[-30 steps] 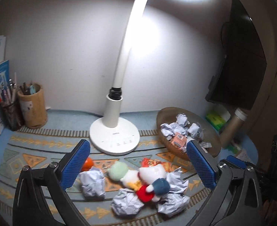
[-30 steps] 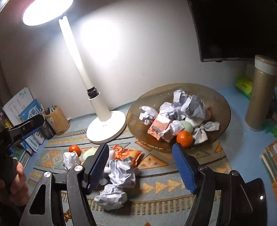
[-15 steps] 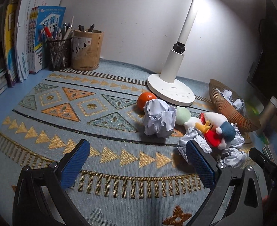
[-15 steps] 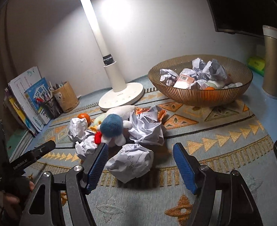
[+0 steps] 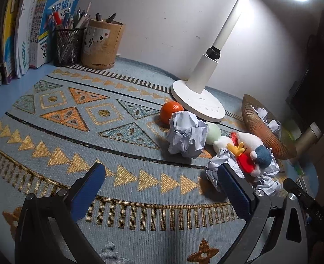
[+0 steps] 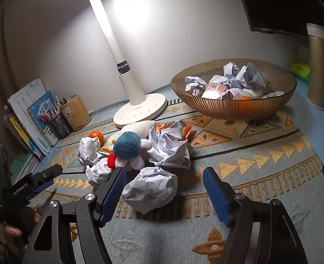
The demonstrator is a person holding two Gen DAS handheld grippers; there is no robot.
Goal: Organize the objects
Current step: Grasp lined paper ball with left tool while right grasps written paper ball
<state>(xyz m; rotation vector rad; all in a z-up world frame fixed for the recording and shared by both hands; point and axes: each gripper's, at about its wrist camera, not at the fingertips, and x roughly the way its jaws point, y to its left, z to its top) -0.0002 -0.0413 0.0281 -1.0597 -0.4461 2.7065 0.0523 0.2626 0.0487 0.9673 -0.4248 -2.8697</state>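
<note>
- Blue-padded fingers of the left gripper (image 5: 159,188) stand wide with nothing between them, hovering over bare mat; the nearest paper ball (image 5: 187,135) lies ahead and to their right.
- Going rightward in the right wrist view, the right gripper (image 6: 164,186) is also spread wide and holds nothing; a scribbled paper ball (image 6: 151,190) sits between its pads, close to the left one, with a clear gap on the right.
- To do this pick well, I would centre the jaws on that ball, come low so the pads meet its middle, and close gently, since crumpled paper squashes and can slip out.
- Just beyond it lie another paper ball (image 6: 169,148) and a plush toy (image 6: 127,146), so the reach should stop short of nudging them.
- Farther right, the ribbed bowl (image 6: 234,107) already holds paper balls and small items; it is probably the destination.
- Underfoot is a woven mat (image 6: 261,154) with orange triangles on a blue desk, lit by a white lamp (image 6: 137,107) against a pale wall, books and pen cups at far left, a gold flask (image 6: 319,66) at far right.
</note>
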